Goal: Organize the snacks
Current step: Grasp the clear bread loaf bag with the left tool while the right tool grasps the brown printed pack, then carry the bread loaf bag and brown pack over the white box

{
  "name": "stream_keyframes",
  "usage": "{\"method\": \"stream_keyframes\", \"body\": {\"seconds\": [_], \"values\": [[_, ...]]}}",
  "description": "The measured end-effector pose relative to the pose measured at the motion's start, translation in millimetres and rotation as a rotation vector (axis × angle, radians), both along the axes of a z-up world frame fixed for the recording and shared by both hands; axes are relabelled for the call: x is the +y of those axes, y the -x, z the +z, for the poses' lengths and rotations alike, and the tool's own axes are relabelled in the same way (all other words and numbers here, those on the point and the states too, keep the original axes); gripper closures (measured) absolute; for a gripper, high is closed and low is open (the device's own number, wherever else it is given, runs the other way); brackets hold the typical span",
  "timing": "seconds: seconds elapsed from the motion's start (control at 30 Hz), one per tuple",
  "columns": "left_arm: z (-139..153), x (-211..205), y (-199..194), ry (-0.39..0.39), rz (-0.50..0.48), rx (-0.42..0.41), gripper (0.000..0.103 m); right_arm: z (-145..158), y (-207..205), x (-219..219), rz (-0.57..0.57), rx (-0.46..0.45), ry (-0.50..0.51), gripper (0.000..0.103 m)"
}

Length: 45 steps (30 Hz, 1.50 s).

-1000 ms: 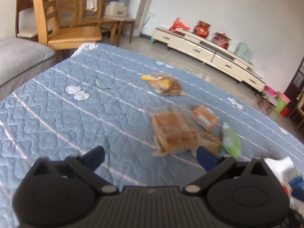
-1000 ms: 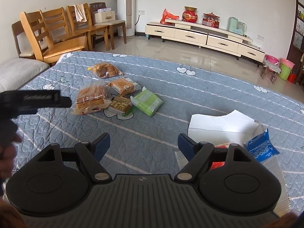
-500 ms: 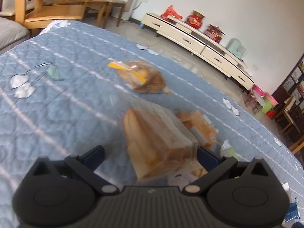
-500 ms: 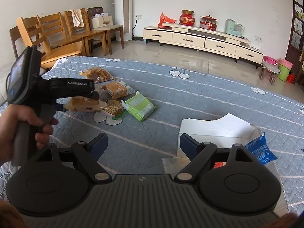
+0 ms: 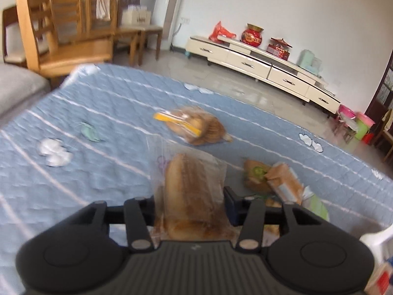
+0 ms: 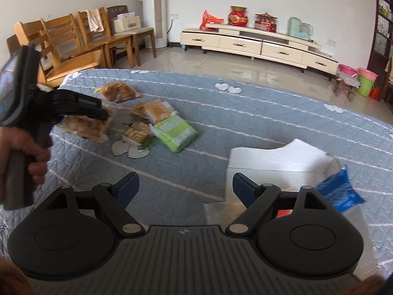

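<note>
A clear bag of sliced bread [image 5: 186, 177] stands between the fingers of my left gripper [image 5: 192, 194], whose jaws are closing, with both pads pressing on its sides. In the right wrist view the left gripper [image 6: 98, 114] holds the bread bag [image 6: 83, 129] low over the blue quilt [image 6: 245, 113]. Beside it lie a bag of round cookies [image 6: 118, 91], an orange pack [image 6: 157, 109], a cracker pack [image 6: 136, 132] and a green packet [image 6: 175, 130]. My right gripper [image 6: 185, 184] hangs open and empty near a white box [image 6: 270, 157] that holds a blue packet [image 6: 339, 191].
Wooden chairs [image 6: 73, 41] stand past the quilt's far left edge. A long cream cabinet [image 6: 258, 44] runs along the back wall. A grey cushion [image 5: 14, 88] borders the quilt on the left. A person's hand [image 6: 22, 152] grips the left tool's handle.
My left gripper moved in over the bread bag and its jaws came together round it, from wide open. The right gripper stayed where it was, open.
</note>
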<state>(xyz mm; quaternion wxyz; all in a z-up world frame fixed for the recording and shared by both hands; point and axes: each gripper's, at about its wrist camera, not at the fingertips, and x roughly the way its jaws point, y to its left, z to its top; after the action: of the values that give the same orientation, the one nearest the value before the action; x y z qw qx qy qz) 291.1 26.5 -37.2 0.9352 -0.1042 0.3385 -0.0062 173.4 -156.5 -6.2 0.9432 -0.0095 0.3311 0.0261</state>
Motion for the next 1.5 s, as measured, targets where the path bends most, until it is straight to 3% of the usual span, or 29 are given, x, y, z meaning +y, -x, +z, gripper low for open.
{"method": "stream_keyframes", "body": {"seconds": [0.17, 0.3, 0.57, 0.73, 0.77, 0.8, 0.83, 0.97, 1.27, 1.5], "values": [[9.7, 20.7, 39.3, -0.080, 0.020, -0.028, 0.056, -6.1, -20.7, 20.0, 0.050, 0.025, -0.027, 0.000], [13.4, 37.6, 69.6, -0.095, 0.032, -0.039, 0.056, -17.2, -50.4, 37.2, 0.052, 0.062, -0.103, 0.000], [11.6, 55.7, 95.3, -0.073, 0.047, -0.051, 0.056, -44.1, -115.1, 70.8, -0.053, 0.081, -0.136, 0.000], [8.8, 56.9, 96.1, -0.073, 0.050, -0.058, 0.056, -53.2, -143.6, 82.0, -0.127, 0.063, -0.095, 0.000], [8.1, 55.8, 96.7, -0.079, 0.044, -0.061, 0.056, -54.0, -146.4, 82.5, -0.133, 0.056, -0.082, 0.012], [7.2, 54.8, 97.9, -0.086, 0.043, -0.065, 0.056, -53.8, -146.5, 81.6, -0.141, 0.041, -0.065, 0.033], [6.7, 54.9, 98.7, -0.088, 0.045, -0.067, 0.056, -53.6, -146.0, 80.5, -0.139, 0.037, -0.055, 0.038], [7.5, 53.3, 101.0, -0.072, 0.048, -0.067, 0.056, -50.2, -130.1, 74.3, -0.105, 0.036, -0.042, 0.046], [19.2, 41.6, 127.6, -0.103, 0.035, -0.081, 0.056, -26.1, -46.9, 71.6, 0.035, 0.006, -0.060, 0.046], [35.7, 33.2, 160.6, -0.125, 0.017, -0.102, 0.056, -3.3, 20.9, 57.6, 0.054, -0.016, -0.050, 0.046]]}}
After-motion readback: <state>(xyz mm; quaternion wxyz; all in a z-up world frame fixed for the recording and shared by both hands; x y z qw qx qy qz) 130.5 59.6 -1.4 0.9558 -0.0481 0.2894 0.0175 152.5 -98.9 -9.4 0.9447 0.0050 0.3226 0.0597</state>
